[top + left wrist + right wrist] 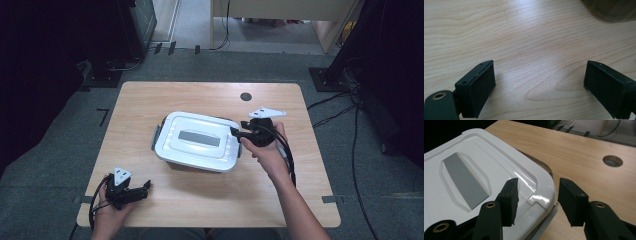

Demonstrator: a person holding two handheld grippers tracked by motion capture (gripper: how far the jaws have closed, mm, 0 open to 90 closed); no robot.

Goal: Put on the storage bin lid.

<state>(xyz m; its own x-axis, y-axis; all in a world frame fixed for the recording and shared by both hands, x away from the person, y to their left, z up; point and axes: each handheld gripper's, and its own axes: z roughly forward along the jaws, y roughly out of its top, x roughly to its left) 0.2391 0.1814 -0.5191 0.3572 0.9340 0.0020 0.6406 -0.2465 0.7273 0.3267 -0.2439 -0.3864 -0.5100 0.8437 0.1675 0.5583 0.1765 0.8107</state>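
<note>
White lid (197, 138) sits shut on the box; my right gripper (537, 200) straddles its corner, jaws apart, unlatching not begun, left gripper (539, 87) idle, open, on the table (150, 100).

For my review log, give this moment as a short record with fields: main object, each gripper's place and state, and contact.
main object: white-lidded box, lid on, mid-table
right gripper: open, jaws straddling the lid's right edge
left gripper: open, low over bare wood near the front left corner
contact: cannot tell whether the right jaws touch the lid
other: round hole in the tabletop beyond the box
</note>
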